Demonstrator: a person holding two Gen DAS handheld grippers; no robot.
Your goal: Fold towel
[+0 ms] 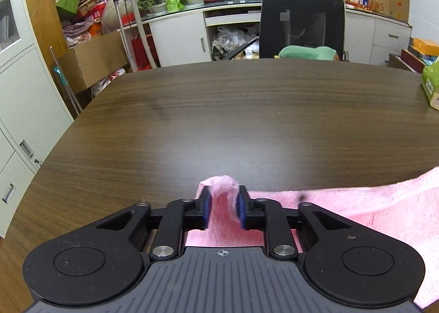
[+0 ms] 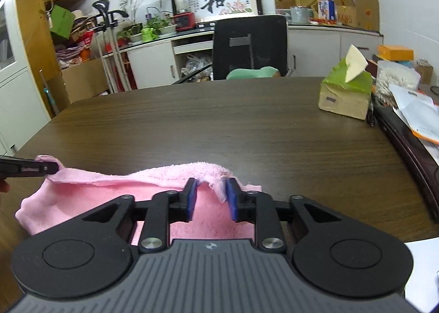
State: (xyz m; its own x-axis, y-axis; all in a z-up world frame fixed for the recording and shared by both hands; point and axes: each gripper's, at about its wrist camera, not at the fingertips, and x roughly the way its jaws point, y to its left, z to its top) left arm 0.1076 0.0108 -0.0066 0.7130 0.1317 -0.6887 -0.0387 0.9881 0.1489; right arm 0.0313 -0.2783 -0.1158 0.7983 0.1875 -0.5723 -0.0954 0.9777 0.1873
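Towel (image 2: 109,192) lying between my parted left fingers (image 1: 211,203) and right fingers (image 2: 192,198), ungripped; tissue box (image 2: 345,93) sitting far right on desk (image 2: 219,126).

Each gripper, the left gripper (image 1: 223,207) and the right gripper (image 2: 211,199), has a black frame with two round discs, silver screws, and blue pads on the fingers (image 1: 206,210). A grey ribbed plate below carries a small crosshair mark.

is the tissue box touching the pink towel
Apart. The right wrist view shows the tissue box far back on the right of the table, with bare wood between it and the pink towel.
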